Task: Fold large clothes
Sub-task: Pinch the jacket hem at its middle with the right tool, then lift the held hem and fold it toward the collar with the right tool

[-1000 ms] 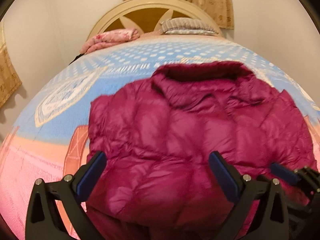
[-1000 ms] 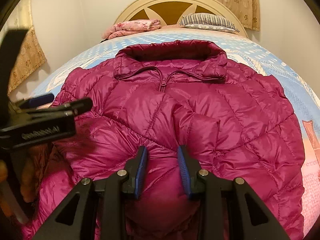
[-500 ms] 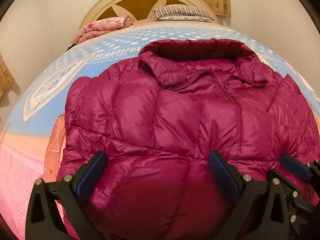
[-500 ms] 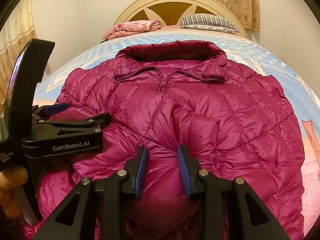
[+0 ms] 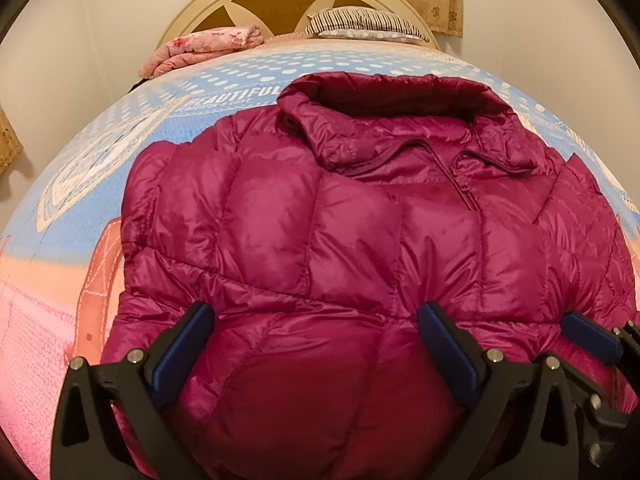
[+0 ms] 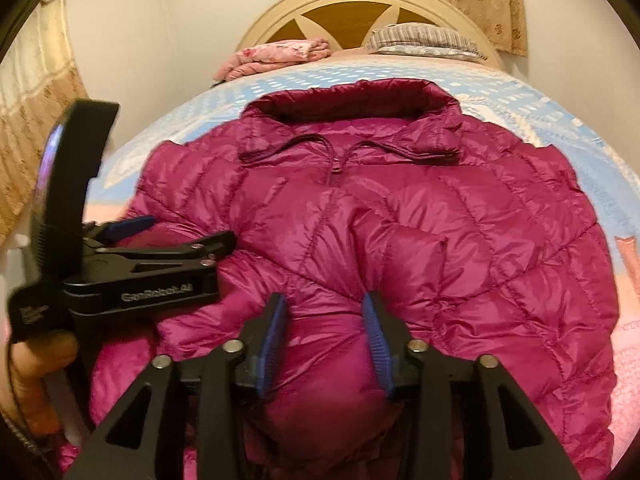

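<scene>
My right gripper (image 6: 325,336) has just been opening around a fold of the magenta quilted puffer jacket (image 6: 400,240); left gripper (image 5: 316,344) gapes wide above it.

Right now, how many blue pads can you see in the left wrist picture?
3: two on the left tongs, at left and centre; one on the right tongs, at right edge. Its other pad is hidden.

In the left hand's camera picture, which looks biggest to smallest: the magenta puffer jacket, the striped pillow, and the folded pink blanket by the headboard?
1. Magenta puffer jacket, by far the largest, though it also lies nearest the camera.
2 and 3. Striped pillow and folded pink blanket look about alike; both lie far off, so I won't rank them.
</scene>
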The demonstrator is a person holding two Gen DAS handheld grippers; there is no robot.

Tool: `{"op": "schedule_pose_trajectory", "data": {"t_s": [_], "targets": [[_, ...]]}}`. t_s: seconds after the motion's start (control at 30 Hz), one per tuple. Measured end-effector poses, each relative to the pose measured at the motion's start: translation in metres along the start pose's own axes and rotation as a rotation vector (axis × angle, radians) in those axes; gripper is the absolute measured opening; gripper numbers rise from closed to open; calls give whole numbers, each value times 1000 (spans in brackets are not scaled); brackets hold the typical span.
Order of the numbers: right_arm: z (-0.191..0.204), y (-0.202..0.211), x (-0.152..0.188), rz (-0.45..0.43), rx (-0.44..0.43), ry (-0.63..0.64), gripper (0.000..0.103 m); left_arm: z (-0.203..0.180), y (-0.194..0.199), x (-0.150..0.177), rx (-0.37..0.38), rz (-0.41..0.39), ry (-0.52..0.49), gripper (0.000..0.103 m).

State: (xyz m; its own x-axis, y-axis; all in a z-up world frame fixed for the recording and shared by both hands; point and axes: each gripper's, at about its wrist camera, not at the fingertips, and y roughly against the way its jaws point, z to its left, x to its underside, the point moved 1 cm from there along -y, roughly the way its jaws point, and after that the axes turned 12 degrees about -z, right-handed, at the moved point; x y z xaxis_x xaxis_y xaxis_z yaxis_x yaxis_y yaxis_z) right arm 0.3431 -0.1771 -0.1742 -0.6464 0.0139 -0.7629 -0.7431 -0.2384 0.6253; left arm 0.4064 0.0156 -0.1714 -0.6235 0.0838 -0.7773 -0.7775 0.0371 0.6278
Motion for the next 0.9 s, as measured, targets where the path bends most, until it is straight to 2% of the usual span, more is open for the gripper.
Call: {"op": "schedule_pose_trajectory", "data": {"t_s": [0.07, 0.13, 0.3, 0.4, 0.6, 0.7, 0.77, 0.83, 0.9], "targets": [[-7, 4, -3, 0, -77, -50, 58, 0, 0, 1, 0, -2, 1, 103], [-14, 10, -8, 3, -110, -73, 59, 1, 1, 2, 2, -5, 5, 103], [-23, 21, -42, -51, -56, -14, 61, 2, 1, 3, 8, -8, 15, 103], [-28, 8, -76, -69, -1, 51, 63, 2, 2, 3, 5, -9, 14, 103], [-45, -49, -147, -34, 97, 174, 64, 4, 2, 3, 13, -10, 25, 103], [-50, -86, -173, 24, 115, 211, 66, 6, 2, 3, 18, -10, 31, 103], [-51, -107, -183, 78, 100, 246, 68, 7, 2, 3, 21, -11, 35, 103], [-47, -121, -189, 83, 112, 297, 68, 7, 3, 3, 23, -11, 37, 103], [-44, -136, -191, 115, 79, 323, 69, 7, 3, 3, 25, -11, 39, 103]]}}
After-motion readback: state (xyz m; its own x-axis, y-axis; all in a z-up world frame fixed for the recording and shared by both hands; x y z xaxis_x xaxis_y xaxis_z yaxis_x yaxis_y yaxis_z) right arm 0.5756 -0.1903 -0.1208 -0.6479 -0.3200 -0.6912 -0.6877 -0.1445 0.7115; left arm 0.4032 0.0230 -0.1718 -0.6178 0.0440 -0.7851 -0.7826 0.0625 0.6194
